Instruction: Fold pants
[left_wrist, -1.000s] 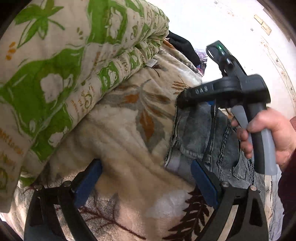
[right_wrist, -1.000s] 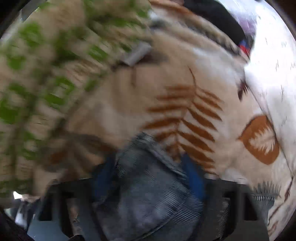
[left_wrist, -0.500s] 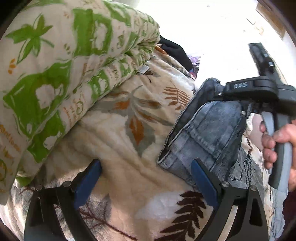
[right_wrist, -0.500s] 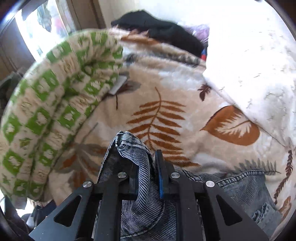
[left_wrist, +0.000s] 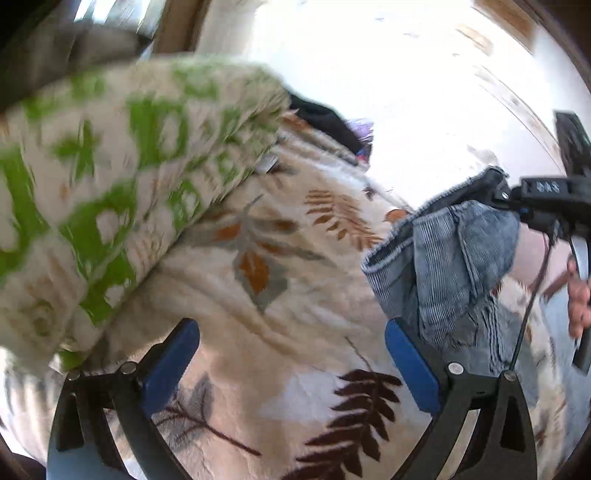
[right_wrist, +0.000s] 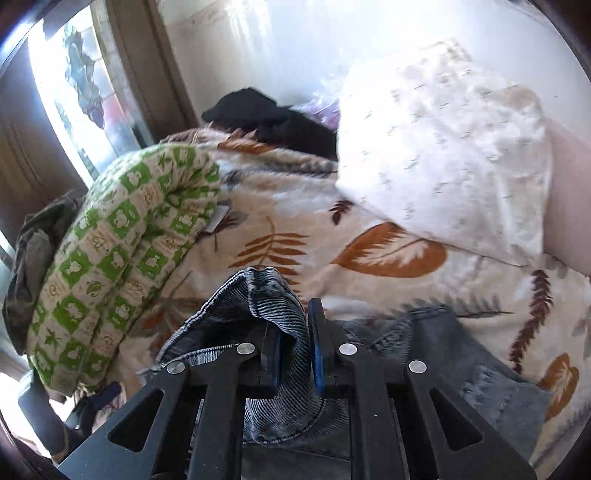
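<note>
The pants are grey-blue denim jeans (left_wrist: 454, 266). My right gripper (right_wrist: 297, 347) is shut on a bunched fold of the jeans (right_wrist: 280, 306) and holds it lifted above the bed; the rest of the jeans trails down to the right (right_wrist: 480, 369). In the left wrist view the right gripper (left_wrist: 513, 201) shows at the right edge with the denim hanging from it. My left gripper (left_wrist: 291, 354) is open and empty, low over the leaf-print blanket (left_wrist: 266, 266), its right finger (left_wrist: 410, 365) close beside the hanging denim.
A rolled green-and-cream quilt (right_wrist: 122, 251) lies along the left of the bed. A white pillow (right_wrist: 443, 155) is at the back right and black clothing (right_wrist: 273, 122) at the back. A window and wooden frame stand at the far left.
My right gripper has risen and moved right with the jeans fold, lifting the denim higher off the blanket. My left gripper stayed open and tilted upward.
</note>
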